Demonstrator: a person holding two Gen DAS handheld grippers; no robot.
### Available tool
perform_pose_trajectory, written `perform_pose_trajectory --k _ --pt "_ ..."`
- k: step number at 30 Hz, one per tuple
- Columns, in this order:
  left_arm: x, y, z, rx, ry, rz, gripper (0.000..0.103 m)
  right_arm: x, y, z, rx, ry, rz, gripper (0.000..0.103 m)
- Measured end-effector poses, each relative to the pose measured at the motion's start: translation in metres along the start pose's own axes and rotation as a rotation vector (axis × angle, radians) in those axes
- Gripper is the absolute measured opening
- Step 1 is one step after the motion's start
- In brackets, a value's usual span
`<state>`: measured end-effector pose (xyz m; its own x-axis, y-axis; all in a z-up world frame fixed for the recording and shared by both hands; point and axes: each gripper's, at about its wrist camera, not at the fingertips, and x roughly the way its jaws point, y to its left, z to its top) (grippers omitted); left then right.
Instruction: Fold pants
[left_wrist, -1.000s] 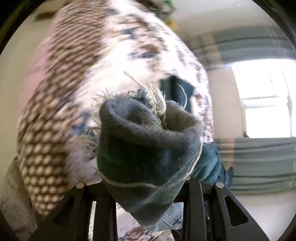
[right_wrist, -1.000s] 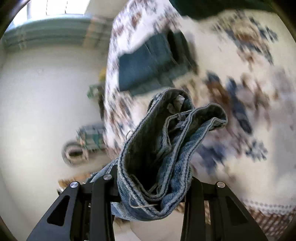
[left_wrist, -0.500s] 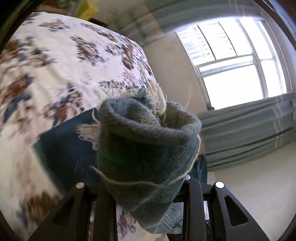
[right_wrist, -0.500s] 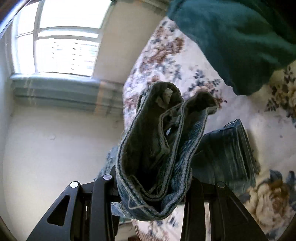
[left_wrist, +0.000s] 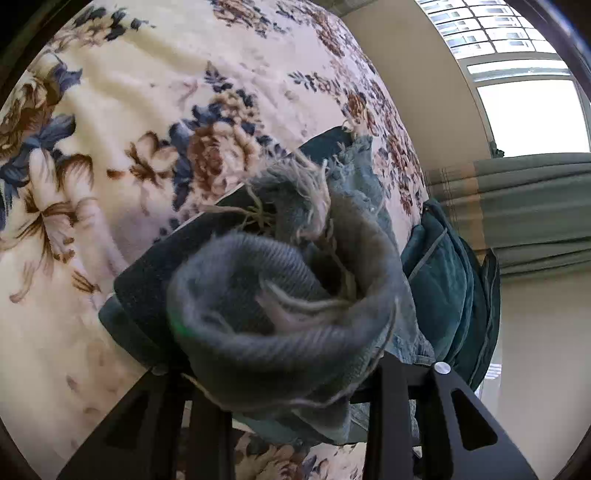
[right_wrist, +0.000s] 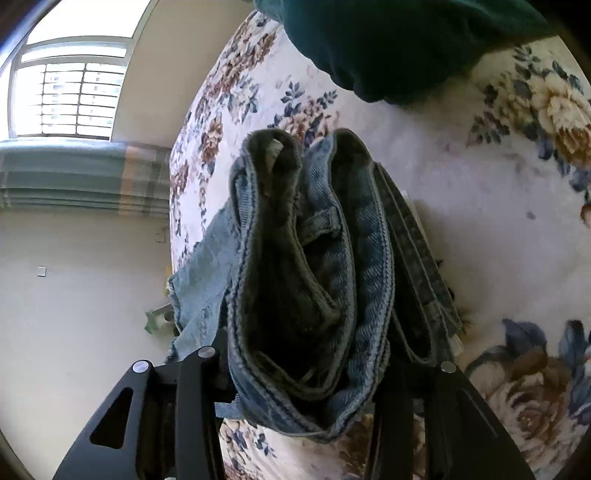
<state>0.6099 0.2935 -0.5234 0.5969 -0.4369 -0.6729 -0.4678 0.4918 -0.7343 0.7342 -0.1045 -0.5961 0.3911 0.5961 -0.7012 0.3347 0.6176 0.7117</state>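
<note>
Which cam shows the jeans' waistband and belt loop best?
Right wrist. The jeans' waistband fills the frame bunched in the right gripper, stitching sharp, with a belt loop visible. Left wrist shows only a frayed hem bunched in the left gripper, slightly blurred; no waistband.

In the left wrist view we see the frayed hem end of the blue denim pants (left_wrist: 288, 295) bunched at frame centre, between the fingers of the left tool (left_wrist: 295, 424) at the bottom. Behind it the cream floral bedspread (left_wrist: 129, 110) fills the left and top. A dark teal folded garment (left_wrist: 454, 295) lies to the right, with the bright barred window (left_wrist: 524, 92) at upper right.

In the right wrist view the waistband end (right_wrist: 314, 288) sits centrally in the right tool (right_wrist: 295, 424), bedspread (right_wrist: 480, 221) to the right, window (right_wrist: 74, 85) upper left.
</note>
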Motion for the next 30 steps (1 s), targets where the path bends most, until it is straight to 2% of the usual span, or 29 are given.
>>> perform_pose_trajectory --k 4,5,7,9,10,11,13,15,16,17,20,23,25,30 --pt "-0.006 -0.009 0.002 0.028 0.077 0.001 0.035 -0.005 -0.005 0.005 -0.016 0.008 -0.059 0.053" --pt "-0.010 -0.010 0.001 0.038 0.105 0.012 0.040 -0.011 -0.005 0.003 -0.026 0.010 -0.089 0.055" --pt "-0.020 -0.013 0.000 0.069 0.121 0.054 0.041 -0.024 0.000 -0.005 -0.069 0.011 -0.156 0.057" --pt "-0.034 -0.021 -0.004 0.120 0.114 0.087 0.053 -0.039 0.008 -0.013 -0.112 0.006 -0.214 0.057" --pt "-0.041 -0.026 -0.006 0.157 0.102 0.119 0.070 -0.047 0.013 -0.019 -0.142 -0.002 -0.247 0.057" --pt "-0.048 -0.032 -0.009 0.200 0.089 0.154 0.077 -0.057 0.019 -0.027 -0.178 -0.013 -0.289 0.057" --pt "-0.059 -0.046 -0.016 0.290 0.081 0.207 0.078 -0.069 0.033 -0.040 -0.246 -0.033 -0.367 0.061" --pt "-0.064 -0.057 -0.020 0.373 0.071 0.270 0.085 -0.081 0.050 -0.052 -0.310 -0.059 -0.433 0.072" --pt "-0.069 -0.065 -0.024 0.414 0.062 0.296 0.091 -0.089 0.059 -0.059 -0.348 -0.074 -0.473 0.081" --pt "-0.075 -0.074 -0.028 0.458 0.042 0.327 0.092 -0.096 0.069 -0.068 -0.384 -0.090 -0.514 0.090" --pt "-0.096 -0.101 -0.043 0.582 -0.013 0.399 0.092 -0.122 0.101 -0.095 -0.501 -0.165 -0.634 0.103" --pt "-0.121 -0.129 -0.061 0.692 -0.064 0.459 0.092 -0.152 0.128 -0.116 -0.559 -0.222 -0.690 0.103" --pt "-0.135 -0.139 -0.071 0.737 -0.082 0.467 0.092 -0.174 0.146 -0.130 -0.589 -0.261 -0.706 0.103" --pt "-0.181 -0.170 -0.105 0.825 -0.126 0.482 0.092 -0.240 0.181 -0.170 -0.622 -0.310 -0.686 0.103"
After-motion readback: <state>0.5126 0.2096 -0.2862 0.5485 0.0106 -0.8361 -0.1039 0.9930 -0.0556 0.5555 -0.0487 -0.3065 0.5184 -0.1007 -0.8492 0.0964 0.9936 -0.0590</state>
